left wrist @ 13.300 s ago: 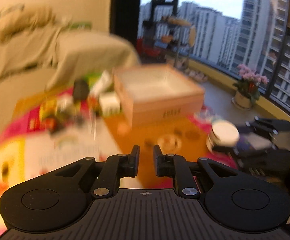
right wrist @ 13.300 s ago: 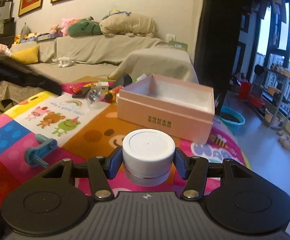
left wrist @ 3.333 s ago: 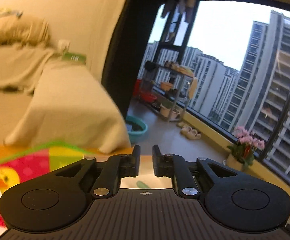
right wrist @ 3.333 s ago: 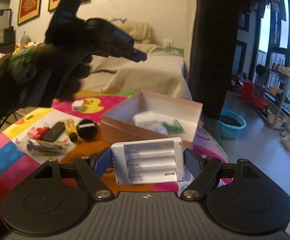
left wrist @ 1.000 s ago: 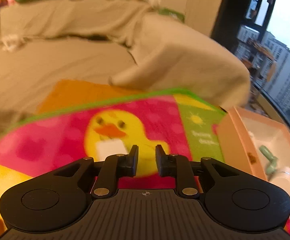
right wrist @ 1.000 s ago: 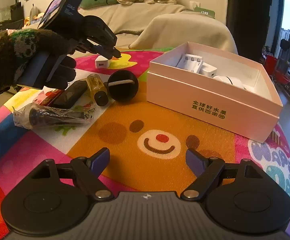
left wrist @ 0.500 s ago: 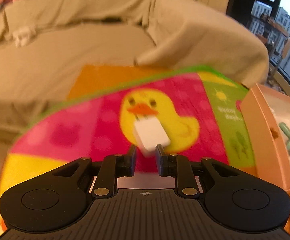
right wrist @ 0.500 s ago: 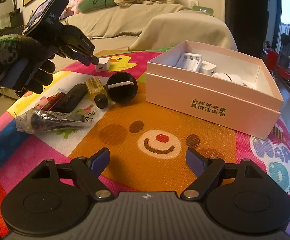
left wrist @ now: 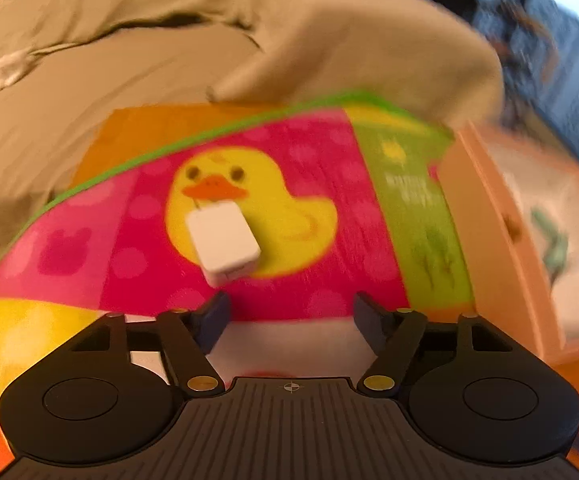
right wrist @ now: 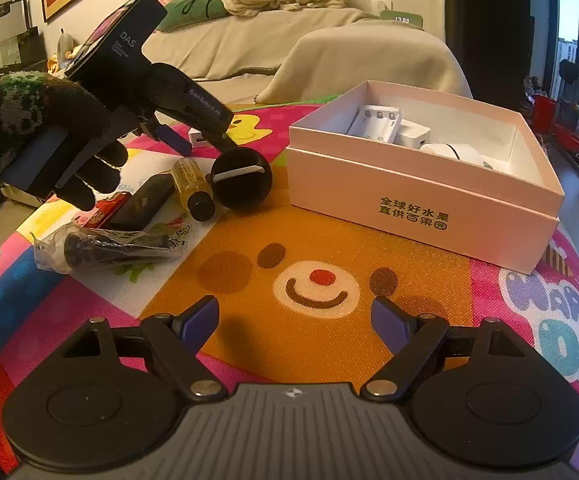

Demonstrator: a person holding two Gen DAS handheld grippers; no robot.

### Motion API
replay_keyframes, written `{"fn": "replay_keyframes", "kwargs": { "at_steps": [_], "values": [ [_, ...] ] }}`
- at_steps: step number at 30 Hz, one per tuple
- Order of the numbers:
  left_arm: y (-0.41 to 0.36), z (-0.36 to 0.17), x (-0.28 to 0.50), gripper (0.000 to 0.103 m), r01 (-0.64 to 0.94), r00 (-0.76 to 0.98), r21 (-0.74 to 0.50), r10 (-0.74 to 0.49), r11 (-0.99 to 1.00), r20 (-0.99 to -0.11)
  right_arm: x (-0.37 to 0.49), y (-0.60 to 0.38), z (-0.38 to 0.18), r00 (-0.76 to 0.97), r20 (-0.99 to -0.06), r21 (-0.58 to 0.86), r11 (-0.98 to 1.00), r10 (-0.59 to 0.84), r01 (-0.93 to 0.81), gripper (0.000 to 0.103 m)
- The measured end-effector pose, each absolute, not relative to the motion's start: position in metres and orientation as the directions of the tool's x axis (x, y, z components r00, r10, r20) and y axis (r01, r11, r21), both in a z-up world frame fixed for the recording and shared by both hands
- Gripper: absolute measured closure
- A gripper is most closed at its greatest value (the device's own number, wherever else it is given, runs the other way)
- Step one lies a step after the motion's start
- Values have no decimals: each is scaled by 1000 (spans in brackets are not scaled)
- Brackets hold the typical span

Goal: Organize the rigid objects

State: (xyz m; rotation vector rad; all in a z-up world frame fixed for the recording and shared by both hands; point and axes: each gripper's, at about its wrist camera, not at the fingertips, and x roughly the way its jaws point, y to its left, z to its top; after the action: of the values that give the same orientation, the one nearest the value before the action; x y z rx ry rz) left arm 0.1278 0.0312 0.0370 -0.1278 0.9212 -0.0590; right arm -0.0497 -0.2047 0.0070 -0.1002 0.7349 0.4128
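While both grippers hang over the cartoon play mat [right wrist: 329, 240], the scene reads, left to right:

Loose items: bagged black part [right wrist: 105, 250], red pack [right wrist: 103, 210], black phone-like slab [right wrist: 145, 200], amber bottle [right wrist: 191, 184] and black round knob [right wrist: 241, 178], clustered on the mat.
White charger cube: [left wrist: 223, 242] lying on the yellow duck print, just ahead of the left fingertips, not between them.
Pink box: [right wrist: 421, 196] open-topped, holding a white battery holder [right wrist: 375, 124], a white adapter [right wrist: 411, 134] and a white jar [right wrist: 455, 152]; a green piece [left wrist: 553, 248] shows blurred in the left view.
Left gripper: [left wrist: 291, 314] jaws spread wide, empty; half a second ago they were nearly closed.
Right gripper: [right wrist: 293, 322] jaws wide apart, empty, as before; 3.3 s ago it clamped the battery holder.
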Motion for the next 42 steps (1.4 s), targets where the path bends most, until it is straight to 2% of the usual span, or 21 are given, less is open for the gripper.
{"fn": "replay_keyframes", "kwargs": {
  "at_steps": [4,11,13,14,15,18,25,31,33,37,42],
  "values": [
    [40,47,126,34,-87,685,-129,-35,988,-728,-49,-205,7,665,-670,56,916,330,-398,19],
    [38,28,159,34,-123,655,-104,1,987,-756,-50,-203,7,664,-673,49,915,326,-400,18],
    [38,26,156,42,-96,675,-74,10,993,-738,-50,-203,6,665,-673,44,916,323,-399,18],
    [37,26,153,64,-76,683,-63,6,995,-731,-50,-202,6,667,-673,42,917,320,-397,18],
    [37,26,148,66,-50,690,-74,-19,996,-724,-50,-202,6,667,-673,41,917,318,-396,18],
    [43,26,123,66,33,674,-210,-177,977,-717,-49,-202,6,666,-673,45,917,321,-397,17],
    [15,28,53,66,265,610,-209,-331,941,-720,-48,-202,5,668,-672,43,918,319,-394,17],
    [11,26,10,66,367,521,-348,-501,863,-692,-56,-204,10,694,-634,36,910,340,-413,17],
    [22,37,-3,66,353,568,-368,-509,861,-647,-60,-201,10,699,-628,19,905,342,-425,17],
    [52,58,-34,66,295,680,-339,-445,894,-583,-65,-199,12,690,-627,31,897,360,-440,17],
    [96,57,-61,66,189,720,-376,-388,907,-575,-88,-173,15,593,-646,85,818,480,-570,17]
  ]
}}
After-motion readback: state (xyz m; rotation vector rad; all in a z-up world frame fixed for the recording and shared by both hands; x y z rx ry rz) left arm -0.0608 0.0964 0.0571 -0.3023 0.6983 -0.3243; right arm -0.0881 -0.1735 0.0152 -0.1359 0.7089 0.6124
